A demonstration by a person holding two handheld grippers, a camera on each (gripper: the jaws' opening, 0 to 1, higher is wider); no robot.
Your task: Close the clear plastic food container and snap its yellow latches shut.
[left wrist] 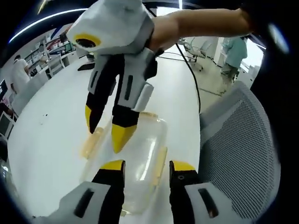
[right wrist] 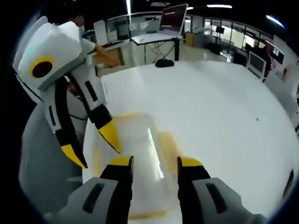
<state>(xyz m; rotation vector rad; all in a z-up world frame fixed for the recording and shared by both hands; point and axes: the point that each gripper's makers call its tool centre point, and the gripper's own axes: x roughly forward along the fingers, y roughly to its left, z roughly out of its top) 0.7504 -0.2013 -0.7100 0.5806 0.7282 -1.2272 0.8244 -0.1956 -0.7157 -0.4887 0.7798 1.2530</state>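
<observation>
The clear plastic container [left wrist: 142, 154] lies on the white table [left wrist: 51, 135] with its lid resting on top. Its yellow latches [left wrist: 91, 142] stick out from the sides, one flat on the table. My left gripper [left wrist: 147, 167] hovers open over the near end of the lid. My right gripper [left wrist: 107, 130] reaches in from above, open, its yellow tips just over the container's left edge. In the right gripper view the container [right wrist: 140, 149] lies under my open right gripper [right wrist: 155, 163], with a latch [right wrist: 168, 142] to the right and my left gripper [right wrist: 92, 147] at its left side.
A grey mesh chair [left wrist: 238, 154] stands against the table edge beside the container, also in the right gripper view [right wrist: 42, 163]. A black cable [left wrist: 191, 79] runs across the table. A person [left wrist: 233, 56] stands beyond. A desk with a monitor [right wrist: 173, 16] is behind.
</observation>
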